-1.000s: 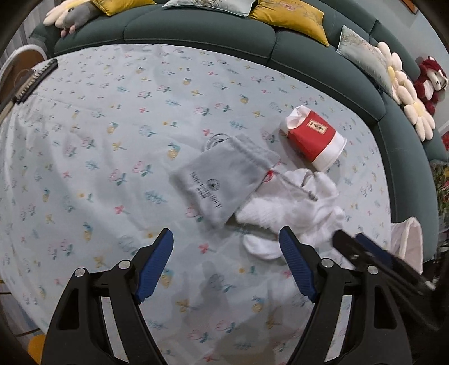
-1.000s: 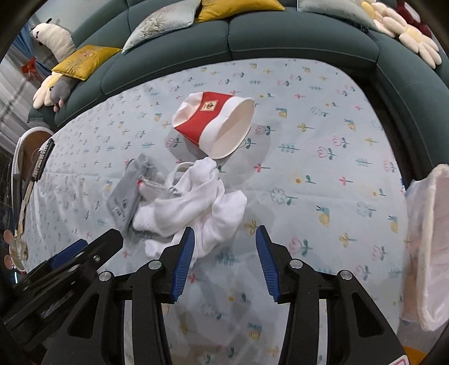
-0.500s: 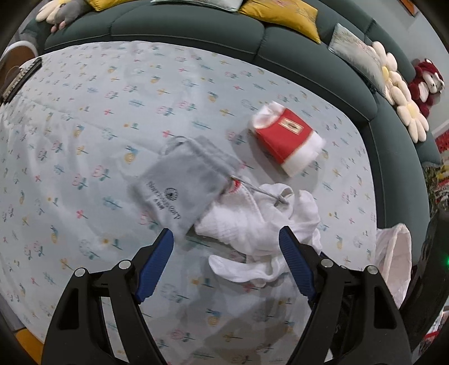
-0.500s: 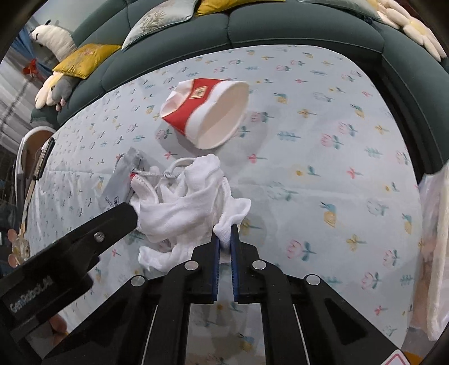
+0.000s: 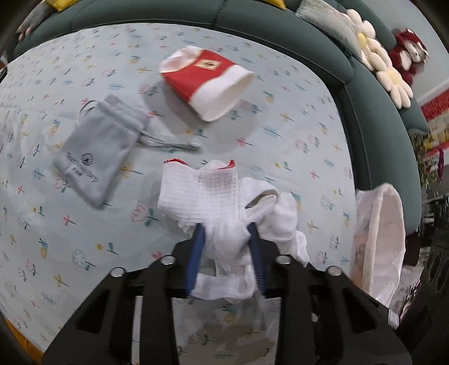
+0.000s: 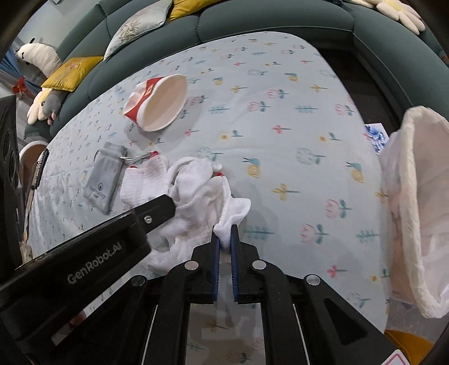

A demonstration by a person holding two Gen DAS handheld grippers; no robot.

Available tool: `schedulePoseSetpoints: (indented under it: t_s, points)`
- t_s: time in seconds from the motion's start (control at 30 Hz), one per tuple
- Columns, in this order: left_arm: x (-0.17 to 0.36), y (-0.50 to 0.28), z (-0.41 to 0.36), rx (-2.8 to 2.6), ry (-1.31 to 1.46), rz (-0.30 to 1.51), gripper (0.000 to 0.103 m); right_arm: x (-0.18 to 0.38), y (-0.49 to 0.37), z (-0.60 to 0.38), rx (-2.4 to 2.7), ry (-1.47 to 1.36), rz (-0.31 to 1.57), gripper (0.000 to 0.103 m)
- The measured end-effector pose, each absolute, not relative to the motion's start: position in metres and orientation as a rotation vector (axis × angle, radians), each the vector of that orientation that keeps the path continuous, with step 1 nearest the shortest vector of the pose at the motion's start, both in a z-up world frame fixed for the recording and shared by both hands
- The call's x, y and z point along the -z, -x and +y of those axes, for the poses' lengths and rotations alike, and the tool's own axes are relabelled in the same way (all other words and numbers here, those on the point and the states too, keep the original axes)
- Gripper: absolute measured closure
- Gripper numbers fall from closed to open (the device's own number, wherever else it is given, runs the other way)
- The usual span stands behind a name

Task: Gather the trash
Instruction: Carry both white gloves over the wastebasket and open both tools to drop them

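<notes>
A bundle of white gloves with red cuffs (image 5: 204,193) lies on the floral tablecloth (image 5: 84,238). My left gripper (image 5: 227,233) is shut on its near part. My right gripper (image 6: 224,233) is shut on a corner of the same white gloves (image 6: 196,191), just right of the left gripper's arm (image 6: 84,258). A red and white paper cup (image 5: 207,81) lies on its side beyond the gloves and also shows in the right wrist view (image 6: 157,105). A grey drawstring pouch (image 5: 98,151) lies left of the gloves, seen too in the right wrist view (image 6: 105,179).
A bin lined with a white plastic bag (image 6: 421,210) stands off the table's right edge, also in the left wrist view (image 5: 378,238). A dark green sofa (image 6: 266,19) with cushions and plush toys curves around the far side. A dark object (image 6: 38,168) lies at the left edge.
My left gripper moved right over the gloves and closed on them. My right gripper, open a second ago, closed on a glove corner half a second ago and still holds it.
</notes>
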State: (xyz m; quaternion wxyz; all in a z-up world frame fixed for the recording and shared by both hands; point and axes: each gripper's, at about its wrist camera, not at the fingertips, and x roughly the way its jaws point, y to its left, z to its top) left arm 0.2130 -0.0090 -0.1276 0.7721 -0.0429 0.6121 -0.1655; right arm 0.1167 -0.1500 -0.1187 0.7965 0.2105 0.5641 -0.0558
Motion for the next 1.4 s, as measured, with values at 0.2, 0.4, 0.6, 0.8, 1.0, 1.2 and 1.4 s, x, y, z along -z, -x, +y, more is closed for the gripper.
schedulePoseSetpoints:
  t_s: [0.2, 0.4, 0.6, 0.8, 1.0, 1.2, 1.4]
  points:
    - [0.113, -0.2, -0.013, 0.377, 0.082, 1.305, 0.097, 0.105, -0.1, -0.169, 0.155, -0.48, 1.173, 0.096]
    - [0.084, -0.186, -0.017, 0.373, 0.05, 1.249, 0.097, 0.079, -0.083, -0.192, 0.187, -0.507, 1.104, 0.096]
    - [0.056, -0.168, -0.034, 0.402, 0.02, 1.196, 0.097, 0.045, -0.058, -0.22, 0.225, -0.517, 1.021, 0.096]
    - [0.027, -0.144, -0.068, 0.463, -0.021, 1.139, 0.097, 0.018, -0.024, -0.256, 0.28, -0.548, 0.941, 0.096]
    - [0.004, -0.12, -0.112, 0.535, -0.075, 1.093, 0.097, 0.003, 0.012, -0.289, 0.336, -0.579, 0.884, 0.096]
    - [-0.003, -0.096, -0.158, 0.591, -0.133, 1.068, 0.097, -0.001, 0.054, -0.334, 0.421, -0.623, 0.839, 0.096]
    - [0.002, -0.076, -0.202, 0.65, -0.192, 1.073, 0.097, 0.003, 0.089, -0.374, 0.495, -0.675, 0.813, 0.096]
